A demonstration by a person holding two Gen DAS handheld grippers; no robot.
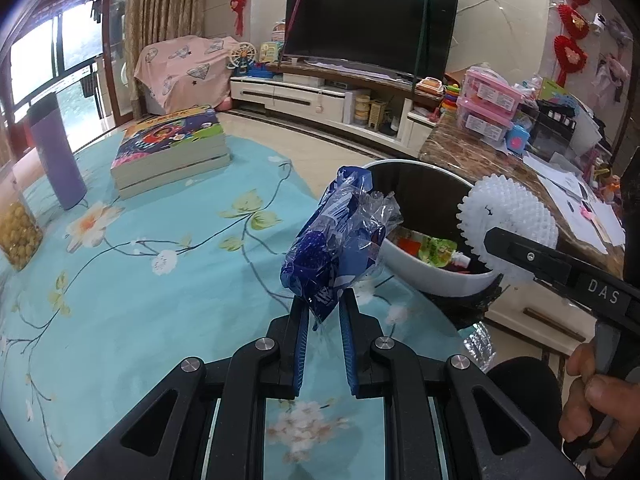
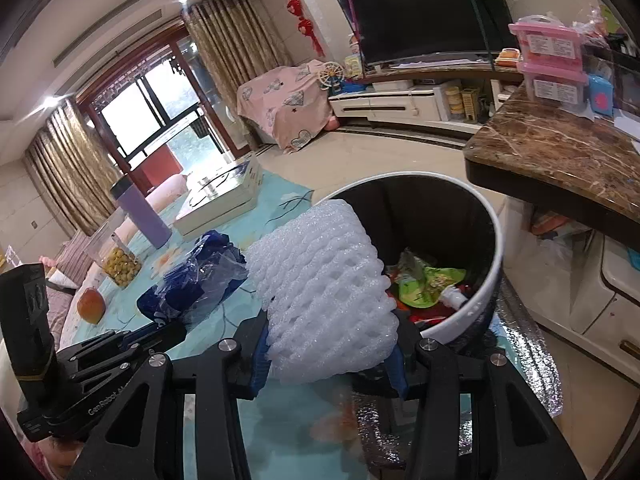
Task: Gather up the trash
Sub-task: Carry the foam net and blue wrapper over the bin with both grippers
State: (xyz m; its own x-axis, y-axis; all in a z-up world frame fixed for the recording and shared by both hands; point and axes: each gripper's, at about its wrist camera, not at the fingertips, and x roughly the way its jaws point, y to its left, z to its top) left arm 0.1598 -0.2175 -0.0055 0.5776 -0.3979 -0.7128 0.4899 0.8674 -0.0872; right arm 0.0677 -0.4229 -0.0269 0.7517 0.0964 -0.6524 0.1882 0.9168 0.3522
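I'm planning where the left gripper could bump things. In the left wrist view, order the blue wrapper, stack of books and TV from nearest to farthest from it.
1. Blue wrapper: pinched in the left gripper.
2. Stack of books: far left on the table.
3. TV: on the back wall.

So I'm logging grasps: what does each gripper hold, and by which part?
The left gripper pinches the blue plastic wrapper by its lower end. The right gripper clamps the white foam net across its near end.

Left gripper and right gripper both clamp loads, apparently raised side by side.
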